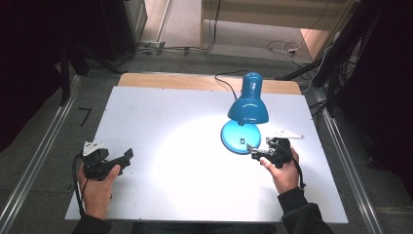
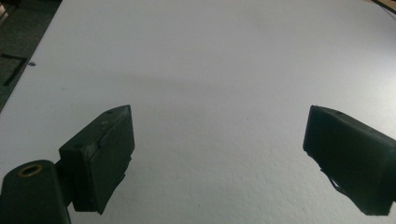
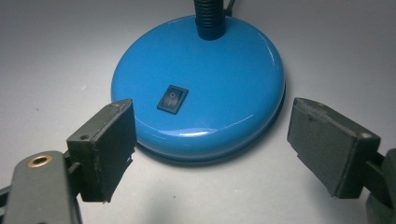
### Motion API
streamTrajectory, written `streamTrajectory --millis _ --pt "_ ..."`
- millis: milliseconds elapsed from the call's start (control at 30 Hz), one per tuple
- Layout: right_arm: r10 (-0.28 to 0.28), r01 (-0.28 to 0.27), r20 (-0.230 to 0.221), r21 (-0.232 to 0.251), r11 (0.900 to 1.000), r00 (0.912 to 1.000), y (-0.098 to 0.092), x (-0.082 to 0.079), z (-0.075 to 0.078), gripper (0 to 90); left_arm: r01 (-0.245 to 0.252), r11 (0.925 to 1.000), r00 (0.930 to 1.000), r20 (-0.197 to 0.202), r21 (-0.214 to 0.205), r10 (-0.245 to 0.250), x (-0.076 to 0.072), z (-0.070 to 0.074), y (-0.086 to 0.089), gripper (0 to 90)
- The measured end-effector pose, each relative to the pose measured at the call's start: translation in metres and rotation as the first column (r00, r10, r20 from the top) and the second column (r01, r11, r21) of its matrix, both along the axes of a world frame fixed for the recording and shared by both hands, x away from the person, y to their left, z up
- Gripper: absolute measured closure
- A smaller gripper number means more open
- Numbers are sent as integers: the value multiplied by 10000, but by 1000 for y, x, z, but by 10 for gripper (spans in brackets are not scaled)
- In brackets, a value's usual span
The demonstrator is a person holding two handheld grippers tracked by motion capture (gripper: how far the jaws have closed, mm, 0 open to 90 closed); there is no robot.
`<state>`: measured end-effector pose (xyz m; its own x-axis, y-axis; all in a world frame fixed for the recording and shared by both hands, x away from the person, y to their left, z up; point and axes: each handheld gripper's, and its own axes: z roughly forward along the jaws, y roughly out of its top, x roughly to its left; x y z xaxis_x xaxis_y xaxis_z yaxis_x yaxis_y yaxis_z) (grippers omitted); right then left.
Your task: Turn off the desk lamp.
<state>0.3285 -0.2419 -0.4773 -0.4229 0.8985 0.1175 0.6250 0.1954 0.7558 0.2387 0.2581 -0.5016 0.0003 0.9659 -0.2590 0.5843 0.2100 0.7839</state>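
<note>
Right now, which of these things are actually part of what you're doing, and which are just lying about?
Part of the job:
- blue desk lamp, lit
- its round base with the black rocker switch
- right gripper, jaws open at the base

Just about:
- left gripper, open over bare white table
- cables on the floor beyond the table

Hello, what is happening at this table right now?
A person holds a gripper in each hand at a white table. The right gripper is at the near edge of the round base of a blue desk lamp, its jaws open on either side, not touching it. The lamp is lit and its black switch faces the gripper. The left gripper rests open on bare table, far from the lamp.
</note>
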Motion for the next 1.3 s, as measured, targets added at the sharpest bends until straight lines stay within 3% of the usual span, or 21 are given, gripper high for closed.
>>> streamTrajectory --millis 200,367,633,667,700,767,933,1300 --pt "75 -75 82 -76 9999 9999 5 1 -1 202 21 10000 10000 -5 18 -21 0 0 0 97" --pt "268 -267 191 -36 9996 9995 10 2 -2 302 28 10000 10000 -14 18 -28 0 0 0 97" --pt "560 -574 499 253 9980 9972 18 5 -5 574 43 10000 10000 -18 -12 -43 0 0 1 98" --pt "624 -638 483 278 9976 9969 20 6 -6 674 41 10000 10000 -13 -12 -41 0 0 1 98" --pt "624 -638 483 278 9976 9969 20 6 -6 674 46 10000 10000 -15 -14 -46 0 0 1 98" --pt "661 -677 547 278 9973 9963 22 6 -7 791 49 10000 10000 -12 -20 -49 0 0 1 99" --pt "675 -695 580 345 9970 9960 24 8 -8 870 70 10000 10000 -4 -47 -70 0 0 1 99" --pt "652 -663 482 217 9976 9967 30 14 -12 877 74 10000 10000 -13 -60 -74 0 0 1 99"
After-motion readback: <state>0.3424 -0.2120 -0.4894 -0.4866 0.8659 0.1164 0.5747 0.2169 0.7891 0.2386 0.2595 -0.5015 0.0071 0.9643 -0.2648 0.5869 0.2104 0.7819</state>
